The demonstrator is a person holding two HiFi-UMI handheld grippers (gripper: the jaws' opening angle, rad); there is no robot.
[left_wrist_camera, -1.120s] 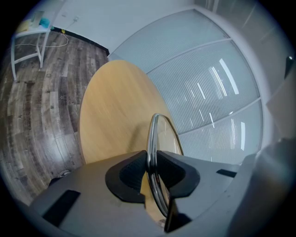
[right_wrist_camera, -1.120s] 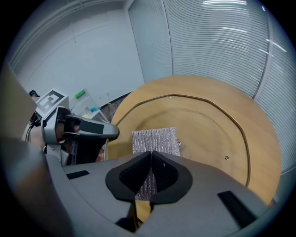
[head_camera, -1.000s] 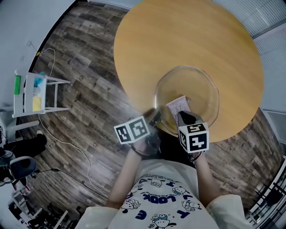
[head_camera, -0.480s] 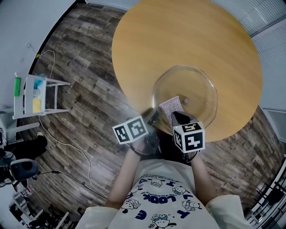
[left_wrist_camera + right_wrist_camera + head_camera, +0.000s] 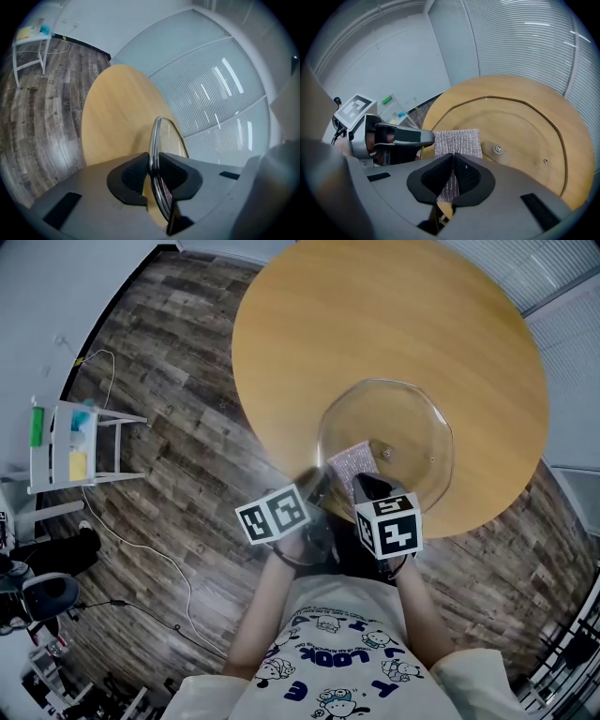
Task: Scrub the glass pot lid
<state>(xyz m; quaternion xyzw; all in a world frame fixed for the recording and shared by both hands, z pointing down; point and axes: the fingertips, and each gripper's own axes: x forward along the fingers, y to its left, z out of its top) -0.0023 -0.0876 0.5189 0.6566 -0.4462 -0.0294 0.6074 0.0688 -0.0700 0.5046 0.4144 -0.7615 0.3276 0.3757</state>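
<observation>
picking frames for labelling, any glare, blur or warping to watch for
Head view: strong fisheye, floor planks curve round the table; the near edge of the glass lid is smeared. Left gripper view: glare streaks on the blinds, dark corners, lid rim sharp. Right gripper view: evenly lit, scouring pad crisp, wood shows through the lid.

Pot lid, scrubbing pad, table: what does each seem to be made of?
The pot lid looks like clear glass, since the table shows through it; its shiny rim is likely steel. The scrubbing pad is silvery grey ribbed mesh, possibly metallic fibre. The table: pale wood or wood-look laminate, smooth.
</observation>
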